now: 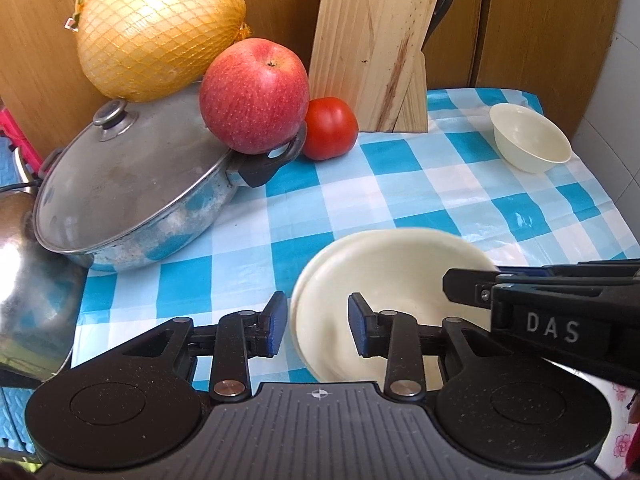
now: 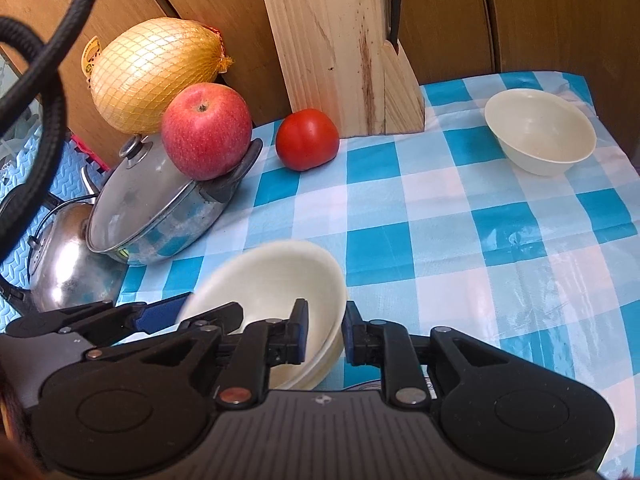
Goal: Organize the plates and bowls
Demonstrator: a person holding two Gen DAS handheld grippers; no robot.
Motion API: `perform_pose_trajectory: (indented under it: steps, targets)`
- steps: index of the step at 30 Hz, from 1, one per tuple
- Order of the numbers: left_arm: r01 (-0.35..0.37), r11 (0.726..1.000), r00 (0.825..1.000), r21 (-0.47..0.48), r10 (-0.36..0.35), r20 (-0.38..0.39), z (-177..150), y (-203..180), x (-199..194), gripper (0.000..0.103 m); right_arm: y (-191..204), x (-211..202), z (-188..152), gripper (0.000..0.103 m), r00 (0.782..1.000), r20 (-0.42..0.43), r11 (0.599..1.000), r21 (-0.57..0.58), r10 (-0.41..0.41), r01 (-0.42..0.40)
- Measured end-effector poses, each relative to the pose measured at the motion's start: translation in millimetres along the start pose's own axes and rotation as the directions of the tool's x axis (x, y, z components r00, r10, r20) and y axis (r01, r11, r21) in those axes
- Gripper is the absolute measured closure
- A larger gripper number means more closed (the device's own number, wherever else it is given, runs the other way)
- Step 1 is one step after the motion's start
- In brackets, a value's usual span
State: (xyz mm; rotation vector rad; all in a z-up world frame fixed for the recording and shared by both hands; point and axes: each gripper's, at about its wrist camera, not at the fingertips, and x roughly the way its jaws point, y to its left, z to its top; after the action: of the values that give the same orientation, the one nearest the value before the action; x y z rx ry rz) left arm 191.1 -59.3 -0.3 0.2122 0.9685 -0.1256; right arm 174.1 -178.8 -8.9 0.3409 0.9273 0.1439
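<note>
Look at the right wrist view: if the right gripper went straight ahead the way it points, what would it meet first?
Most likely the stacked cream bowls, whose rim sits between the right gripper's open pads already; beyond them, checked tablecloth.

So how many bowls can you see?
3. Two cream bowls sit nested, one inside the other, right at the grippers. A third bowl stands alone at the far right of the tablecloth. More could be hidden behind the grippers.

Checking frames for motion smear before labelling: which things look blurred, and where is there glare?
Left wrist view: the stacked bowls are smeared along the far rim; apple sharp. Right wrist view: the same stack blurs on its left rim; tablecloth shows sheen; far bowl crisp.
</note>
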Motion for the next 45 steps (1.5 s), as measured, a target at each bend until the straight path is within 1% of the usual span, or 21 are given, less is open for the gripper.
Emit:
perform_pose_trajectory:
  steps: [1,2,6,10,13,15,16,19,20,21,23,25,27,32,35,39,42,45]
  targets:
    - [-0.005,1.0,1.0,-0.006,0.005,0.0,-1,3,0,0.055,-1,-2,0,0.075,1.0,0.007,1.0,-0.004,-0.006,0.006]
    - [-0.008,1.0,1.0,-0.015,0.008,-0.003,-1,5,0,0.055,-2,-4,1,0.075,1.0,0.018,1.0,-0.001,-0.007,0.007]
    - [-0.012,0.999,1.0,-0.04,0.012,-0.002,0,15,0,0.054,-10,-7,2,0.074,1.0,0.022,1.0,0.014,-0.011,0.01]
    - [0.002,0.999,1.0,-0.045,-0.002,0.005,3,14,-1,0.054,-20,-11,6,0.074,0.999,0.034,0.999,0.04,-0.021,0.02]
    - [0.014,0.999,1.0,-0.045,-0.014,0.014,7,9,-3,0.049,-25,-14,10,0.074,0.998,0.046,0.998,0.049,-0.031,0.029]
    - [0.02,0.999,1.0,-0.043,-0.019,0.022,11,4,-3,0.042,-29,-17,13,0.074,0.997,0.062,0.998,0.052,-0.05,0.046]
    - [0.025,0.999,0.999,-0.043,-0.024,0.026,14,1,-3,0.041,-33,-19,15,0.074,0.996,0.07,0.997,0.058,-0.061,0.057]
    - [0.049,0.998,0.998,-0.047,-0.047,0.039,24,-9,-3,0.038,-53,-23,22,0.074,0.993,0.083,0.992,0.105,-0.082,0.073]
    - [0.057,0.997,0.998,-0.048,-0.055,0.044,27,-13,-2,0.035,-59,-24,24,0.074,0.992,0.087,0.989,0.121,-0.089,0.079]
    - [0.066,0.997,0.997,-0.05,-0.064,0.049,30,-16,-1,0.031,-67,-26,26,0.074,0.99,0.093,0.986,0.139,-0.108,0.094]
    - [0.087,0.995,0.995,-0.052,-0.085,0.052,37,-25,2,0.028,-80,-27,30,0.074,0.983,0.103,0.978,0.16,-0.15,0.132]
    - [0.104,0.993,0.993,-0.049,-0.101,0.058,44,-35,5,0.028,-95,-27,34,0.074,0.978,0.107,0.97,0.186,-0.18,0.158]
    - [0.114,0.993,0.992,-0.041,-0.111,0.059,49,-44,9,0.026,-109,-27,38,0.074,0.976,0.105,0.962,0.215,-0.191,0.166]
    - [0.138,0.989,0.99,-0.045,-0.137,0.033,59,-62,23,0.026,-133,-29,48,0.074,0.968,0.114,0.948,0.255,-0.225,0.191]
    - [0.156,0.986,0.988,-0.059,-0.154,0.024,66,-69,30,0.026,-146,-30,56,0.074,0.963,0.126,0.941,0.275,-0.237,0.195]
    - [0.153,0.987,0.987,-0.049,-0.151,0.047,78,-81,35,0.026,-162,-29,66,0.074,0.96,0.139,0.928,0.321,-0.243,0.189]
    - [0.174,0.984,0.984,-0.044,-0.172,0.054,87,-93,40,0.026,-174,-25,73,0.073,0.963,0.138,0.921,0.352,-0.231,0.17]
    - [0.196,0.98,0.98,-0.04,-0.194,0.051,96,-106,48,0.026,-181,-20,80,0.073,0.962,0.137,0.915,0.366,-0.235,0.171]
